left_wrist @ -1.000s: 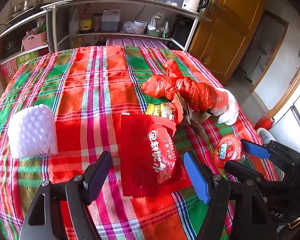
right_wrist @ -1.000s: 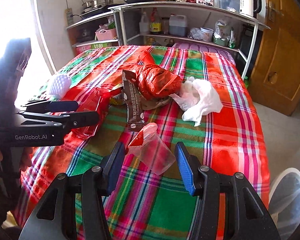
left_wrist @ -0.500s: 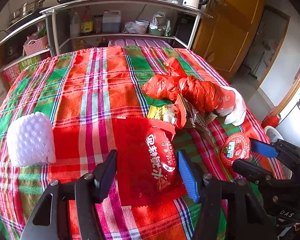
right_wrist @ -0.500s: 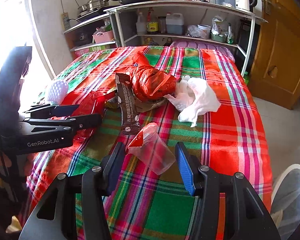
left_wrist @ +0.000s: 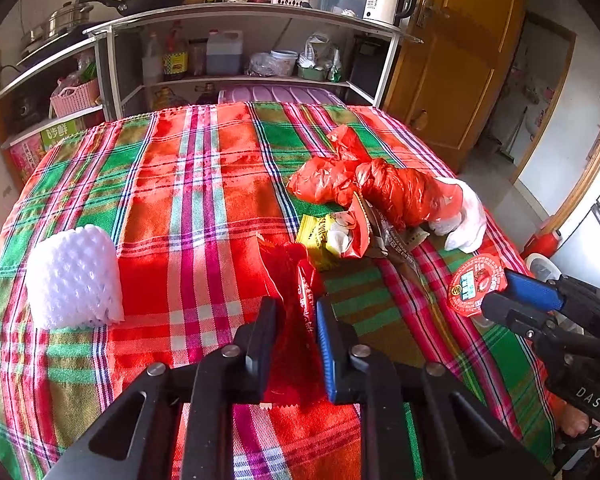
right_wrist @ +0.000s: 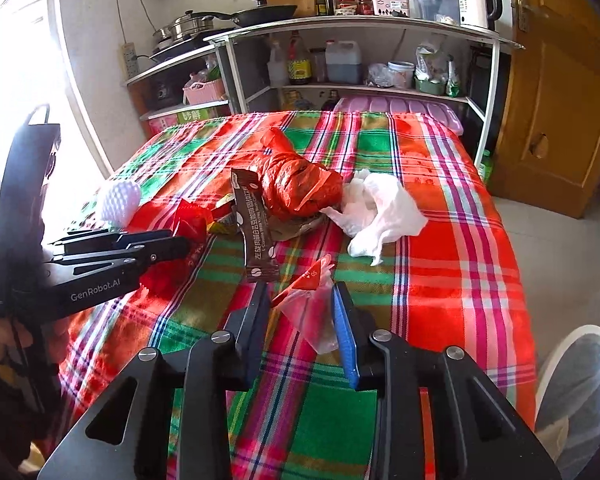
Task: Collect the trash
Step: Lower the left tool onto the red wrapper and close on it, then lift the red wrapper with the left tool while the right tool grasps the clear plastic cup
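Red wrapper [left_wrist: 296, 320] sits pinched in the left gripper [left_wrist: 294, 312], whose jaws are closing on it. Right gripper [right_wrist: 300, 308] is closing its jaws on the cup [right_wrist: 314, 312] near the brown wrapper [right_wrist: 256, 224].

From my remote station I saw a desk under a red, green and pink plaid cloth [left_wrist: 204, 184], sunlit from a window at its side. Behind it stood a white-framed shelf unit [right_wrist: 364, 24] carrying a black frying pan [right_wrist: 266, 12], a steel lidded pot [right_wrist: 188, 26], a white electric kettle [left_wrist: 386, 0], sauce bottles [right_wrist: 300, 62], a dark jug [left_wrist: 224, 52] and a pink basket [left_wrist: 76, 96]. A wooden door [right_wrist: 560, 92] closed off the corner beside the shelves.
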The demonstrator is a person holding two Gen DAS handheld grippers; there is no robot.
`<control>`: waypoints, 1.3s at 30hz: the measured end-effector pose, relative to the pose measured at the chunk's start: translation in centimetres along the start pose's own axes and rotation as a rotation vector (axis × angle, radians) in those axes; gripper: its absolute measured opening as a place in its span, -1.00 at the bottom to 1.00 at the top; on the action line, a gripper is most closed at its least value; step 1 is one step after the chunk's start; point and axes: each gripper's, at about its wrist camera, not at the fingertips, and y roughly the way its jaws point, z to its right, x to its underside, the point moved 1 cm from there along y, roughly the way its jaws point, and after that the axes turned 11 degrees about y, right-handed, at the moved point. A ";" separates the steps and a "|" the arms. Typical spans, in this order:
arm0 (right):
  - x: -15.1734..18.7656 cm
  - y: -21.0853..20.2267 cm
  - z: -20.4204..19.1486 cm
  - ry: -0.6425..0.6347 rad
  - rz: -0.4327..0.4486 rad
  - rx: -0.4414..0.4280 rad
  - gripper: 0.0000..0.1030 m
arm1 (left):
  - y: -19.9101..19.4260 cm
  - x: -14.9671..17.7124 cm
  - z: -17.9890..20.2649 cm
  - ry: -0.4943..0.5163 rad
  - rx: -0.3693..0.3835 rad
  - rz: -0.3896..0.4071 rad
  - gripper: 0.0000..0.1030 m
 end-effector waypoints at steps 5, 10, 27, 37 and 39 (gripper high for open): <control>0.1 0.9 0.1 -0.007 -0.038 -0.001 -0.15 | 0.1 0.1 0.0 -0.005 0.001 -0.002 -0.61; 0.3 1.4 -0.5 -0.051 -0.048 0.022 -0.04 | 0.2 0.1 -0.1 -0.012 0.006 -0.001 -0.61; 0.7 1.5 -1.3 -0.129 -0.044 0.073 -0.11 | 0.2 0.1 0.0 -0.004 0.001 0.003 -0.62; 0.6 -0.4 -0.1 -0.010 0.021 0.023 -0.21 | -1.3 0.3 0.9 0.014 0.012 0.024 -0.65; 0.6 -1.0 -0.1 -0.004 0.039 0.011 -0.22 | -1.7 0.3 1.2 0.019 0.013 0.033 -0.65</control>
